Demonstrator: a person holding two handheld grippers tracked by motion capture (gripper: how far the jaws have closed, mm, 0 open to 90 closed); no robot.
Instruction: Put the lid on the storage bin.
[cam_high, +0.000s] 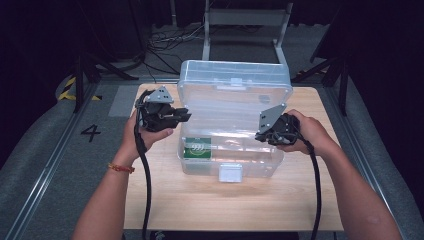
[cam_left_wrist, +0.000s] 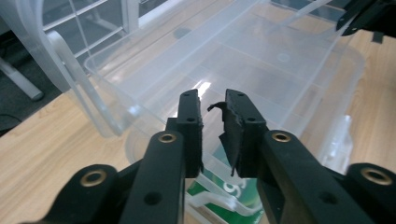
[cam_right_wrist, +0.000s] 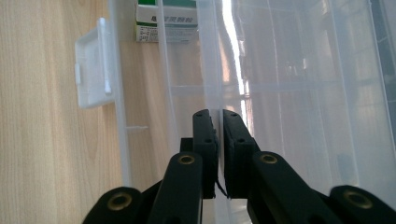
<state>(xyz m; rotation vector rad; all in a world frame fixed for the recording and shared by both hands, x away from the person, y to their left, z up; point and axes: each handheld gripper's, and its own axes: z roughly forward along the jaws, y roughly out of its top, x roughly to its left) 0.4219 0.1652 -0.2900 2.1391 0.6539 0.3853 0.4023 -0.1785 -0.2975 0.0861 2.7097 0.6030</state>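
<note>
Here, left to right: left gripper (cam_high: 172, 116) hovers above the left rim of the clear plastic storage box (cam_high: 200, 80), jaws nearly together with a narrow gap and nothing between them; a frayed bit of black pad (cam_left_wrist: 219, 108) curls off 1 jaw. It sits clear of the box, likely free after a drop. Below it, 1 green-and-white carton (cam_high: 198, 148) lies flat inside the box at the front-left corner, probably the item just packed. Box stands on the wooden table (cam_high: 210, 210), hinged lid (cam_high: 235, 72) raised at the back, front latch (cam_high: 230, 173) hanging loose. Right gripper (cam_high: 265, 134) pinches the box's right wall (cam_right_wrist: 219, 70), jaws pressed onto the thin plastic, apparently steadying the box so it doesn't slide. Count: 2 grippers, 1 box, 1 lid, 1 latch, 1 carton.
</note>
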